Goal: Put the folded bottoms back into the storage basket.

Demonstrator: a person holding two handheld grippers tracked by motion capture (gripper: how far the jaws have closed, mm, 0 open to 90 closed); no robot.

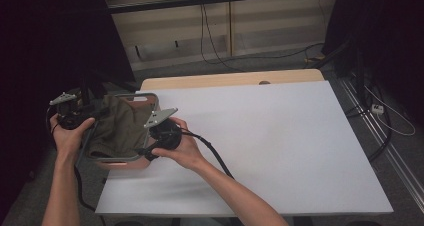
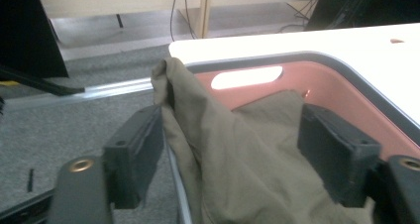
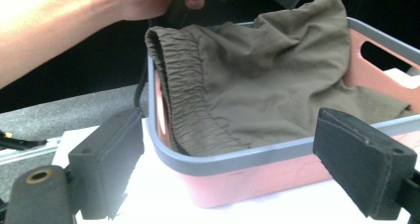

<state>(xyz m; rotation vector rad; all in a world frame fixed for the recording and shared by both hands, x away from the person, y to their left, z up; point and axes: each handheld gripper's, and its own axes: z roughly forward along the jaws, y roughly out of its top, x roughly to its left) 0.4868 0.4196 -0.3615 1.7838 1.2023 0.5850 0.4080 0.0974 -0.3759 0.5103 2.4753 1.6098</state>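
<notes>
- The wide white-topped table (image 1: pixel 280 146) stretches away to the right of both my grippers; I work at its left edge, with grey carpet floor (image 2: pixel 59 130) beyond the edge on my left gripper's outer side.
- The pink plastic basket with a grey rim and slot handles (image 1: pixel 150 102) sits at that left edge, between my two hands. From my right gripper its near wall (image 3: pixel 237 177) stands just ahead of the jaws; from my left gripper its far handle slot (image 2: pixel 246 78) lies straight ahead.
- Inside the basket lies an olive-green cloth garment with a gathered elastic band (image 3: pixel 257 80). It fills most of the basket, and its band edge drapes over the rim on the side toward my left hand (image 1: pixel 70 136). In my left gripper view the cloth (image 2: pixel 233 159) bulges up between the jaws and spills over the rim.
- My left gripper (image 2: pixel 230 147) is wide open, one jaw outside the basket rim and one inside, with the cloth between them; whether either pad touches it I cannot tell.
- My right gripper (image 3: pixel 240 172) is also wide open and holds nothing, its jaws set apart just short of the basket's near wall, my right hand (image 1: pixel 185 148) over the table.
</notes>
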